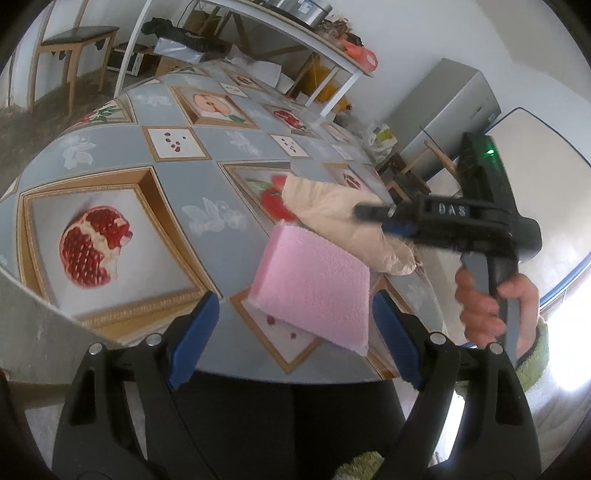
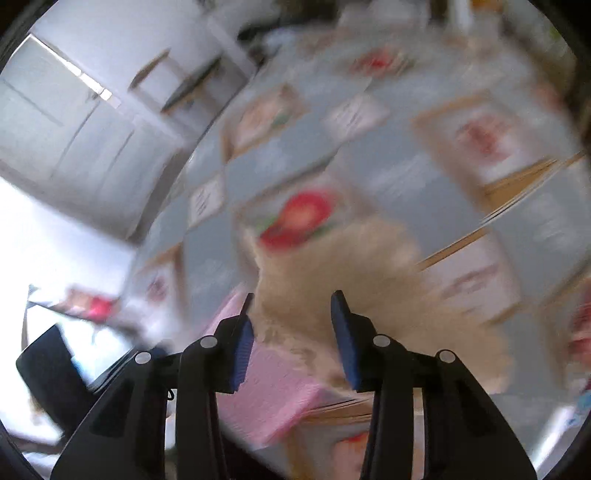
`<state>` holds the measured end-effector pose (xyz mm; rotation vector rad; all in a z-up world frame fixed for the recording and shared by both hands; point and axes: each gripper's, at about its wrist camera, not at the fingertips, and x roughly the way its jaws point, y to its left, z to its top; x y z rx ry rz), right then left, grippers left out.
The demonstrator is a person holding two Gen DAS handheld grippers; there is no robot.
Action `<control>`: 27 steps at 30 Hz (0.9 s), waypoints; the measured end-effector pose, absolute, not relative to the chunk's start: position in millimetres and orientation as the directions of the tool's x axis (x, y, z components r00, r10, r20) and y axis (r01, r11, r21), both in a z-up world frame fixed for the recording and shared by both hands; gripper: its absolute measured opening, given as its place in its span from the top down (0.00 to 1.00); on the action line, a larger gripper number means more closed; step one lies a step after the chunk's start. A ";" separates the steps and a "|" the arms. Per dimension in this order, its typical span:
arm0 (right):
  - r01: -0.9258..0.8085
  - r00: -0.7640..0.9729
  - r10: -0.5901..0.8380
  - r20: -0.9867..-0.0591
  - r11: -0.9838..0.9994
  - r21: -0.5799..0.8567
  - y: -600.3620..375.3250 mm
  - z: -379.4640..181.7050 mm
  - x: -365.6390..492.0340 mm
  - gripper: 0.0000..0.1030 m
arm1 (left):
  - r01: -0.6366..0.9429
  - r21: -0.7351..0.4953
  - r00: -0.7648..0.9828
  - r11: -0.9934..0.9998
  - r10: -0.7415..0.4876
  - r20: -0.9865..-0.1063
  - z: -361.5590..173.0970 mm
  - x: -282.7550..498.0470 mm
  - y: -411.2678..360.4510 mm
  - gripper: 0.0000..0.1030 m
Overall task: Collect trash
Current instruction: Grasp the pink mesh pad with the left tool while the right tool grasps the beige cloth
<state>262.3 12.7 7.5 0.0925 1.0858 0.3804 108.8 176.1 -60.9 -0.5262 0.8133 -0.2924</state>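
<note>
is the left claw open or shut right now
Open. In the left wrist view the left claw has its two blue pads spread wide apart, with the pink foam pad lying on the table between them, ungripped.

The tabletop [image 1: 207, 177] lies bare from its near edge to the far edge on the left side. Near the near edge, a pink foam pad [image 1: 314, 295] lies flat, and a crumpled beige bag [image 1: 343, 221] sits touching the pad's far side. The right gripper [image 1: 369, 212] reaches in over the bag from the right edge. Beyond the far edge stand a chair [image 1: 74, 48] and a white shelf [image 1: 295, 29].
</note>
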 end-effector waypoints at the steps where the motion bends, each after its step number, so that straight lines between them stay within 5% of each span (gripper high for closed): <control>1: -0.219 0.478 0.259 -0.840 0.961 0.172 5.4 14.7 259.0 0.61 | 0.055 -0.551 0.658 0.833 -0.445 -0.607 -59.7 105.7 175.2 0.25; 4: -0.149 0.613 0.193 -0.767 0.981 0.128 -16.8 36.9 245.2 0.61 | 0.074 -0.548 0.662 0.833 -0.452 -0.598 -55.7 96.2 171.9 0.34; 7: -0.274 0.635 0.326 -0.701 0.943 0.190 -16.6 56.8 222.1 0.61 | 0.113 -0.556 0.653 0.824 -0.483 -0.584 -54.2 87.9 166.8 0.40; 14: -0.416 0.227 0.577 -0.785 0.786 0.457 22.6 9.5 216.7 0.61 | 0.178 -0.582 0.588 0.794 -0.560 -0.584 -62.4 90.5 142.5 0.48; 27: -0.336 0.129 0.574 -0.808 0.792 0.509 34.3 -23.1 223.2 0.60 | 0.121 -0.634 0.573 0.764 -0.575 -0.584 -77.9 119.7 152.9 0.54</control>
